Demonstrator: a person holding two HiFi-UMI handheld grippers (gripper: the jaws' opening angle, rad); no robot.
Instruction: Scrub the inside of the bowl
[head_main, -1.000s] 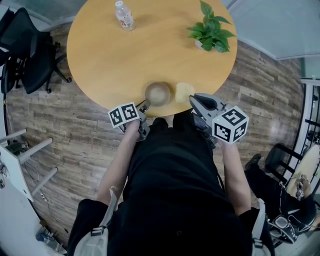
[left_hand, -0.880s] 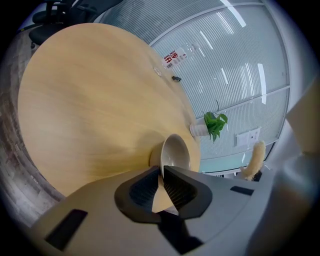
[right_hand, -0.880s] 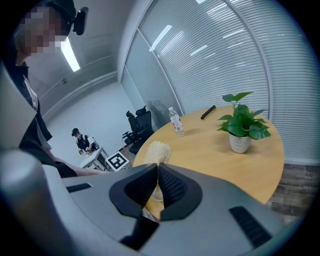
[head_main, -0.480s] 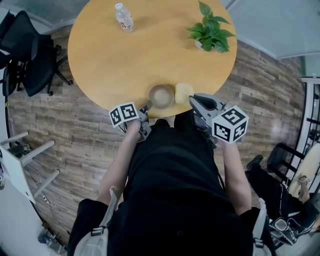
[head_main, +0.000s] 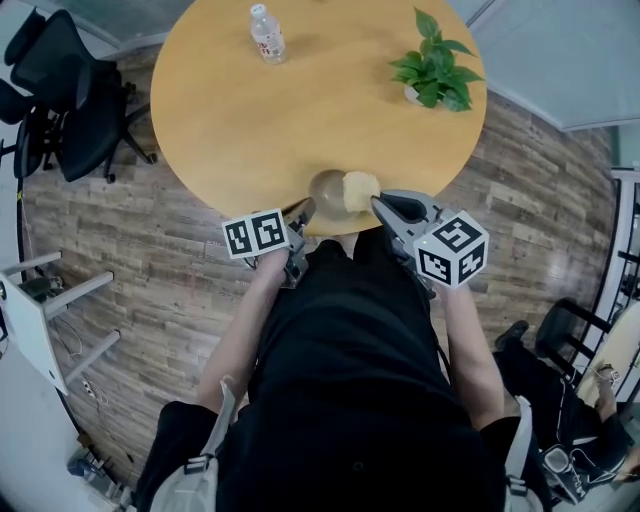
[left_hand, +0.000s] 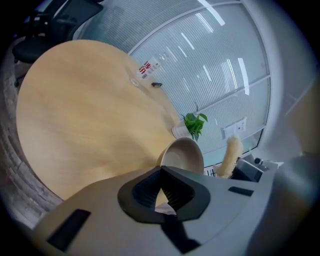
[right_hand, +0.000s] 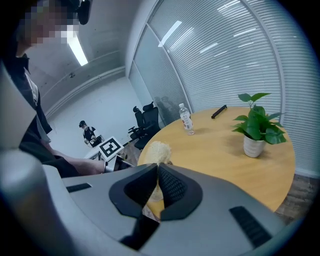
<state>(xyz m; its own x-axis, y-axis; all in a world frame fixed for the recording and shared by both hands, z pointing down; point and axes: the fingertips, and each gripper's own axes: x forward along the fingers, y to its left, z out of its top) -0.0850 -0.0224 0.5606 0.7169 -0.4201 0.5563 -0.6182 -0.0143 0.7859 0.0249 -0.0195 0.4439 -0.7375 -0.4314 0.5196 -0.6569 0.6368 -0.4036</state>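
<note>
A beige bowl (head_main: 328, 190) hangs tilted over the near edge of the round wooden table (head_main: 250, 120). My left gripper (head_main: 306, 209) has just closed and is shut on its near rim. The left gripper view shows the bowl (left_hand: 184, 156) tipped up past my left gripper (left_hand: 162, 176), its inside facing away to the right. My right gripper (head_main: 378, 204) is shut on a pale yellow sponge (head_main: 360, 189), which lies against the bowl's right side. In the right gripper view the sponge (right_hand: 156, 149) sticks out above my right gripper (right_hand: 156, 175).
A water bottle (head_main: 266, 34) stands at the table's far side and a potted plant (head_main: 435, 72) at the far right. A dark pen (right_hand: 219, 111) lies beyond the bottle. Black office chairs (head_main: 60, 90) stand on the floor to the left.
The left gripper has closed on the bowl's rim and raised it to a tilt. The right gripper has carried the sponge left, up against the bowl.
</note>
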